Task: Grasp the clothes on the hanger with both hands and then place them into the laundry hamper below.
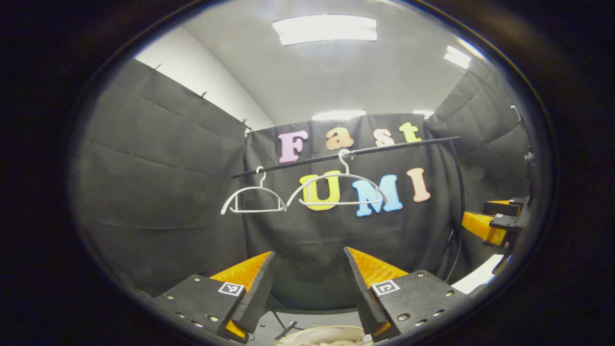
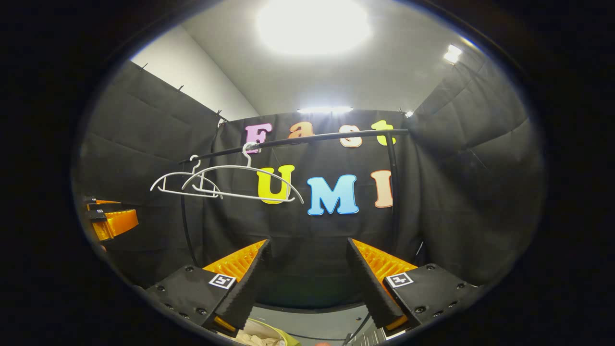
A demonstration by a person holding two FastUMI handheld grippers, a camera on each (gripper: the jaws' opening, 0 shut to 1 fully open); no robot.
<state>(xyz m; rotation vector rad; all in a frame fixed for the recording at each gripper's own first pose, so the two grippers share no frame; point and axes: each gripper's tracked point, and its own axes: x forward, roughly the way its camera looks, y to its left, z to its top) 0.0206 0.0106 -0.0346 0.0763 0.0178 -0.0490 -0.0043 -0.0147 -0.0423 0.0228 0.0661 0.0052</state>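
Left gripper [image 1: 310, 288], right gripper [image 2: 307, 283]: jaws wide apart, nothing held (two bare white wire hangers [image 1: 338, 187] on black rail [image 1: 346, 154]).

Black cloth walls [image 1: 158, 182], a white ceiling [image 1: 336, 72] with lit panels [image 1: 325, 29], grey floor [image 2: 317, 324]

Black screwed claw [image 1: 307, 288] mounts (square markers)

Two bare white hangers, a smaller one [image 1: 253, 200] and a larger one [image 1: 342, 188], are hanging from one dark rail [image 1: 346, 154], two grippers, the left gripper [image 1: 310, 288] and the right gripper [image 2: 307, 281], are showing, and one hamper [image 1: 322, 334] is sitting below.
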